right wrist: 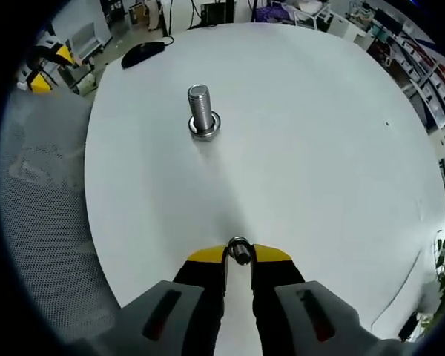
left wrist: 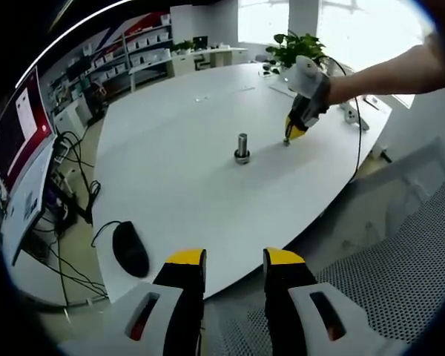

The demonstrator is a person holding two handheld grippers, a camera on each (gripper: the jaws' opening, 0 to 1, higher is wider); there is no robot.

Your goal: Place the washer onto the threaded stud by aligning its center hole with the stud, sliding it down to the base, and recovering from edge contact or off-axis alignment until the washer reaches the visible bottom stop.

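Observation:
A threaded metal stud (right wrist: 200, 110) stands upright on its round base in the middle of the white table (right wrist: 319, 148). In the right gripper view my right gripper (right wrist: 239, 256) is shut on a small metal washer (right wrist: 239, 251), held on edge between the yellow tips, well short of the stud. The left gripper view shows the stud (left wrist: 242, 147) with the right gripper (left wrist: 291, 136) just to its right, low over the table. My left gripper (left wrist: 233, 259) hangs open off the table's near edge, holding nothing.
A black computer mouse (left wrist: 130, 248) lies near the table's edge with its cable trailing off. A potted plant (left wrist: 297, 46) stands at the far side. A mesh chair (left wrist: 400, 259) sits beside the table. Shelves and a monitor line the left wall.

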